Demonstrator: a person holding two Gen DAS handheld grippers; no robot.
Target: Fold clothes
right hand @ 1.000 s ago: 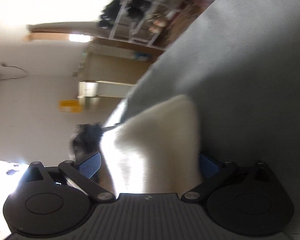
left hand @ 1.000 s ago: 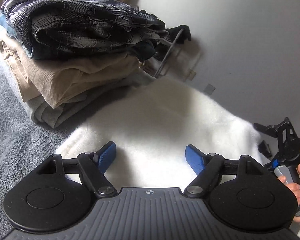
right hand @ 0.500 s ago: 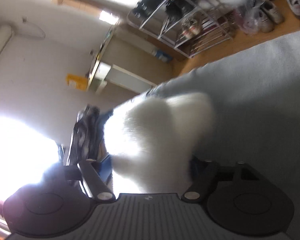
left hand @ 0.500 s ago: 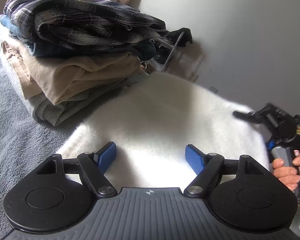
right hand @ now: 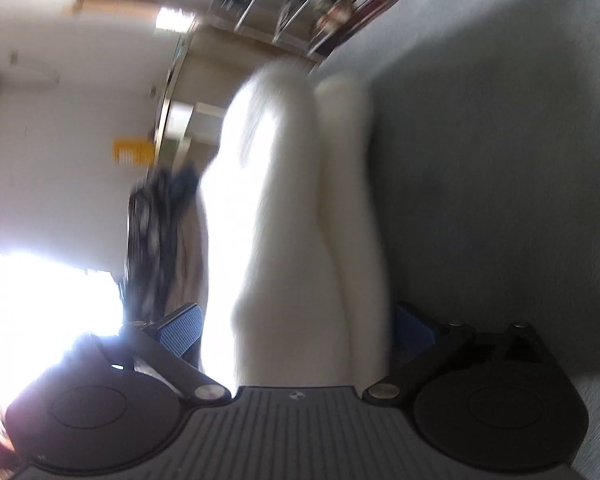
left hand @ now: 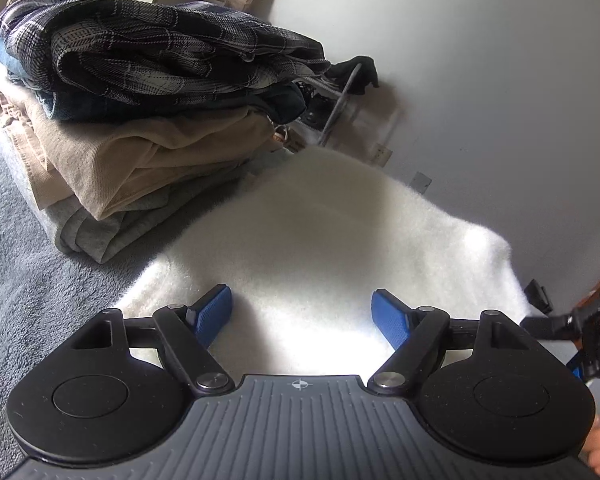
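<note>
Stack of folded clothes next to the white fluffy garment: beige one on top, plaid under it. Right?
Not quite. In the left wrist view the dark plaid garment tops the stack, with the beige one beneath it. The stack does sit next to the white fluffy garment.

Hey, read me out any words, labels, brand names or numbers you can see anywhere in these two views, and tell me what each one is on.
No readable text in either view.
Yellow sign on the wall: too blurred to read.
Left tool body: only a small crosshair mark, no letters.
</note>
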